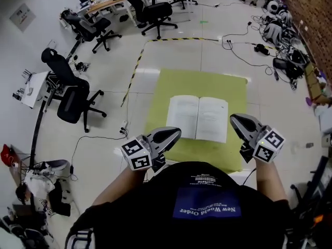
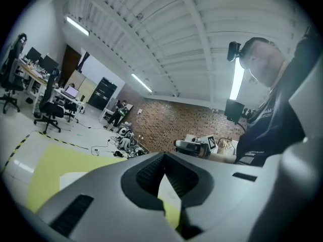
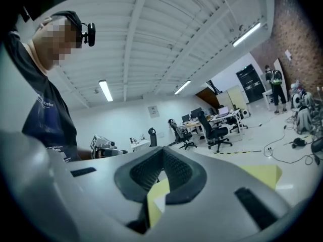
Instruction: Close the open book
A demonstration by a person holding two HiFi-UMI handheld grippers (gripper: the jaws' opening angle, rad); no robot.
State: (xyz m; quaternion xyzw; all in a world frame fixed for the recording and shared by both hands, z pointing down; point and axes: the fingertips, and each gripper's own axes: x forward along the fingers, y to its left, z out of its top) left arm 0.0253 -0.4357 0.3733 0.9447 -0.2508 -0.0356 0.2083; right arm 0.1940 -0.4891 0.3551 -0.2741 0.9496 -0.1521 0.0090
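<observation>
We hold the left claw (image 1: pixel 174 134) at the open book's (image 1: pixel 197 118) 8 o'clock, tips together w/ nothing between, the book lying flat approx. mid green worktop (image 1: pixel 171 87), & the right claw (image 1: pixel 236 121) at its 3 o'clock, likewise pinched together, empty.

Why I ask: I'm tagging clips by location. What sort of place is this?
Probably an open-plan office or lab: desks, wheeled office chairs, and cables strewn on the floor by a brick wall.
</observation>
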